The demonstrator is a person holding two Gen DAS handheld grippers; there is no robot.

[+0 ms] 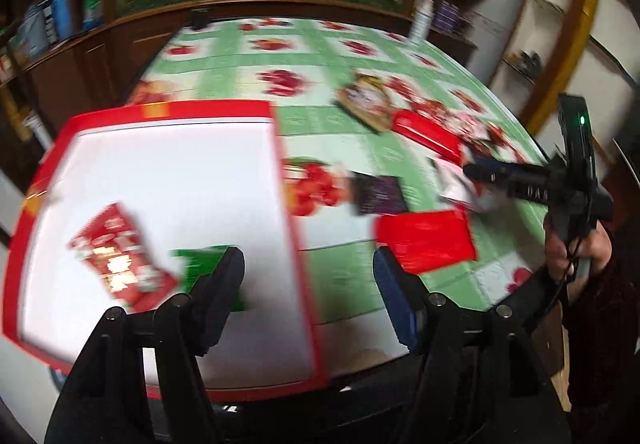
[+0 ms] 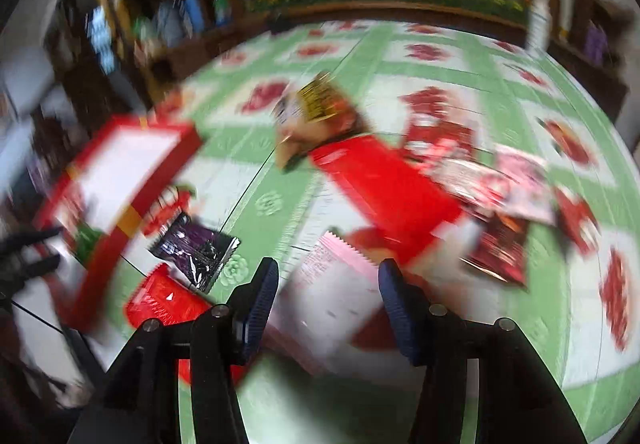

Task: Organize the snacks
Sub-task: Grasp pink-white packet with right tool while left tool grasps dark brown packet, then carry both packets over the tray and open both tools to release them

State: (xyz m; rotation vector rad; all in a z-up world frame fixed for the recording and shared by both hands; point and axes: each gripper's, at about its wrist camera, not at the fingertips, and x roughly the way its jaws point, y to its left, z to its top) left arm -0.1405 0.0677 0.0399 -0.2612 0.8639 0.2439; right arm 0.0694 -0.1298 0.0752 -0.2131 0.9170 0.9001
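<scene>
Left hand-held gripper [image 1: 308, 264] hung released w/ nothing between jaws, over red-rimmed white tray [image 1: 286, 180] holding red and green snack packets [image 1: 120, 256]. Right hand-held gripper [image 2: 328, 280] released above pink-white packet [image 2: 332, 284] on green floral tabletop [image 2: 360, 56].

Both views: strong motion blur, worst in right wrist view. Fisheye bends table edge [image 1: 500, 92], corners vignetted black. White tray floor [image 1: 168, 184] blown out, glare. Lighting even, possibly overhead; packet [image 2: 192, 252] print unreadable.
</scene>
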